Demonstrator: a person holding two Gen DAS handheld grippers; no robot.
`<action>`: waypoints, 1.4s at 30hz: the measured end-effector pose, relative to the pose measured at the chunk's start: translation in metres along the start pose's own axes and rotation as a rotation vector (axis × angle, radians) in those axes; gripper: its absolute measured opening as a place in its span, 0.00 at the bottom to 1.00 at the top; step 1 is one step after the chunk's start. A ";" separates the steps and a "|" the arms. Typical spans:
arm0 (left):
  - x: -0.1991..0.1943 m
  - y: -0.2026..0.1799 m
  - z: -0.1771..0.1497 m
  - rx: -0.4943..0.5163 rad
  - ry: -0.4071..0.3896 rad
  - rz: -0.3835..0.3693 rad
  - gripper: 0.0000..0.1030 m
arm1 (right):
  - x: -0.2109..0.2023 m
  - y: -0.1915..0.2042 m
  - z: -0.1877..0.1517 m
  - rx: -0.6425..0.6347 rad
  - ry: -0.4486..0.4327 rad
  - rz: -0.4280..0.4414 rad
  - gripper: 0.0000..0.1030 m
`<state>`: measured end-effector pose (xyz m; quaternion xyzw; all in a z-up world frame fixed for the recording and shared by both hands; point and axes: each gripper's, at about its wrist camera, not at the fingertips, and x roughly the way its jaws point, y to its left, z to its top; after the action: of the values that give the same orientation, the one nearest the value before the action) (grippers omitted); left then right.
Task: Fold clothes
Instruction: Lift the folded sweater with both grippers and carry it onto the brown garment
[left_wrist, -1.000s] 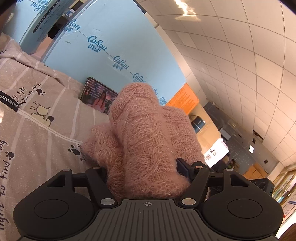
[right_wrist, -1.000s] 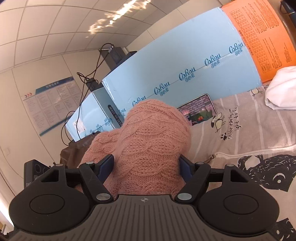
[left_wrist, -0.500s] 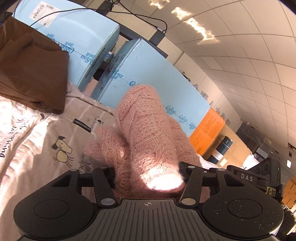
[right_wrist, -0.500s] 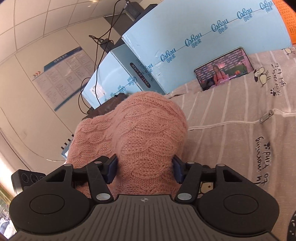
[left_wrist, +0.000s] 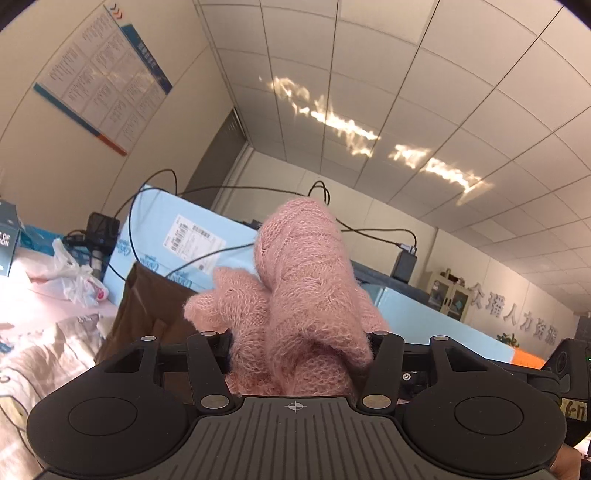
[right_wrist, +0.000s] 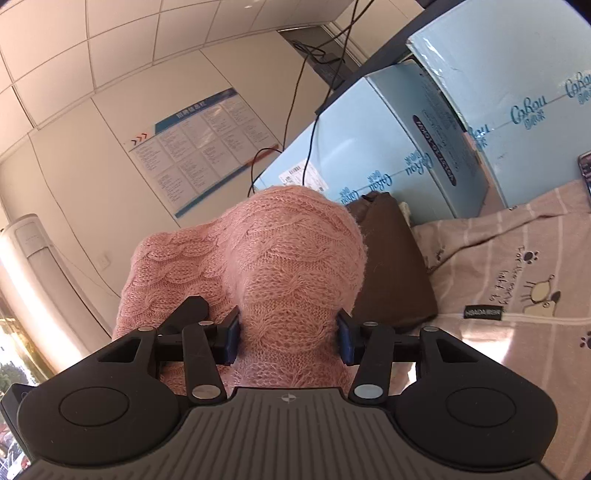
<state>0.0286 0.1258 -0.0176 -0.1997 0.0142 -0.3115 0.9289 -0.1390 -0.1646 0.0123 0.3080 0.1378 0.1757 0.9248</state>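
**Both grippers clamped on the pink knit sweater, lifted above the bedsheet**

In the left wrist view, far to the left of the sweater, a white plastic bag lies crumpled on pale bedding. Closer in, just left of the sweater, a brown folded garment stands against a light blue box with a shipping label; black cables run over that box. The pink knit sweater fills the middle — a thick bunched roll rising up from the left gripper, whose fingers are pressed into the knit on either side and mostly buried in it. Above and to the left of the sweater a wall chart hangs near the tiled ceiling.

In the right wrist view, left of the sweater, there is a white cabinet unit by the wall and the wall chart higher up. The pink knit sweater bulges over the right gripper, its blue-padded fingers clamped on the cable-knit fabric from both sides. Just right of the sweater lies the brown folded garment, with light blue boxes behind it. Further right spreads the striped bedsheet printed with paw marks and a cartoon animal — the sweater hangs clear of it.
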 end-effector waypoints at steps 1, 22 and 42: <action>0.003 0.002 0.010 0.008 -0.039 0.012 0.50 | 0.010 0.006 0.005 -0.012 -0.014 0.023 0.45; 0.093 0.094 -0.023 -0.202 -0.166 0.270 0.50 | 0.187 -0.021 0.020 -0.136 -0.081 -0.073 0.46; 0.109 0.111 -0.031 -0.192 -0.049 0.633 1.00 | 0.211 -0.061 0.003 -0.110 -0.006 -0.163 0.71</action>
<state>0.1752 0.1320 -0.0775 -0.2794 0.0822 0.0002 0.9567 0.0665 -0.1254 -0.0543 0.2450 0.1498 0.1062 0.9520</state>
